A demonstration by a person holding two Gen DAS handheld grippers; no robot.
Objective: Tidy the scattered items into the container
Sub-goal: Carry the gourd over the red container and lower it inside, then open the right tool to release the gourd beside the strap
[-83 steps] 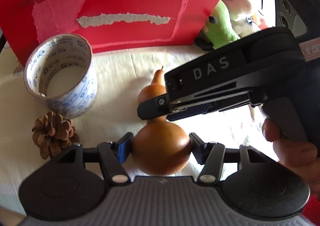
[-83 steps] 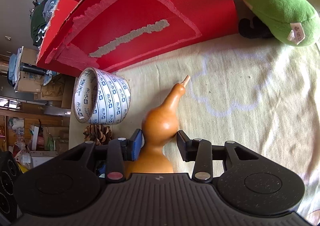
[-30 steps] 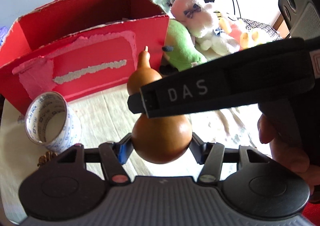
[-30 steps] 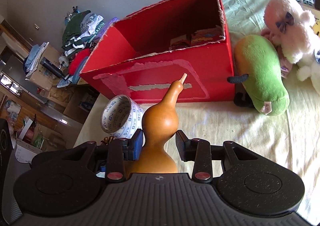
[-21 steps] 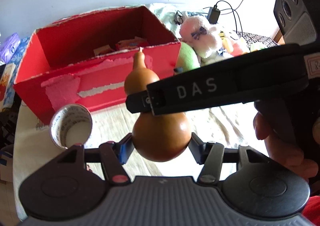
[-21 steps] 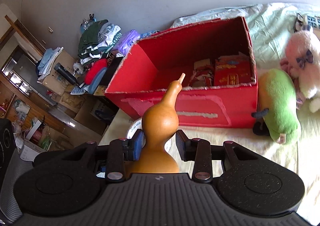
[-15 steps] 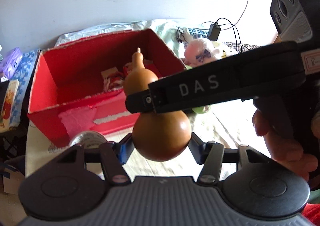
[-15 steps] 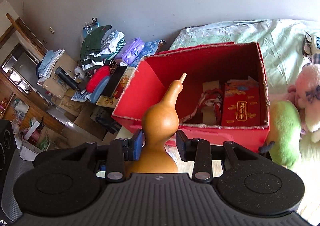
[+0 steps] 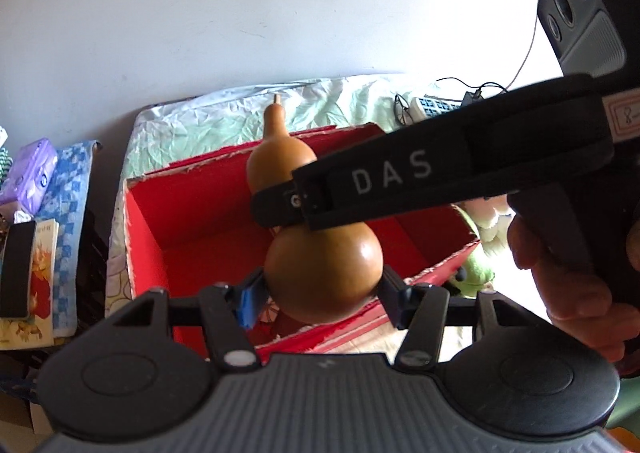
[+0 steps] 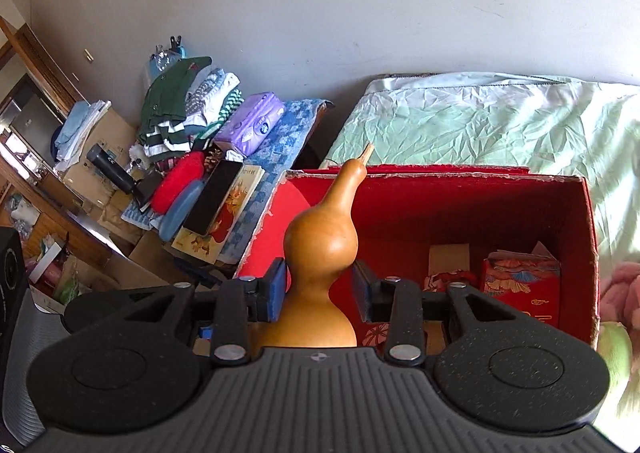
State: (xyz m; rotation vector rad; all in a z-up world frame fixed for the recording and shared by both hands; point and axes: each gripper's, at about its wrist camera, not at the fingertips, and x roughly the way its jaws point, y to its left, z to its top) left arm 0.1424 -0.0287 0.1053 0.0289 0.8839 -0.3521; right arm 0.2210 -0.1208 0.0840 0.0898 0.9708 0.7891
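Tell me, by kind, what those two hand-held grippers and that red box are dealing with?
Gourds: 1, clamped by both.
Hand-held grippers: 2, left on the bulb, right on the waist.
Red boxes: 1, below the gourd.
Total: 4.

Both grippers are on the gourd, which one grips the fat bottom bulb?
The left gripper: its jaws clamp the wide lower bulb of the gourd. The right gripper clamps the narrow waist under the small upper bulb.

**Bystanders around the bed**

Against the wall, folded clothes (image 10: 188, 101) heaped beside a purple tissue pack (image 10: 250, 123). On the blue checked cloth (image 10: 280, 157), a picture book (image 10: 224, 213). Crumpled pale green sheet (image 10: 460, 121); green plush toy (image 9: 476, 273); eyeglasses (image 9: 402, 109).
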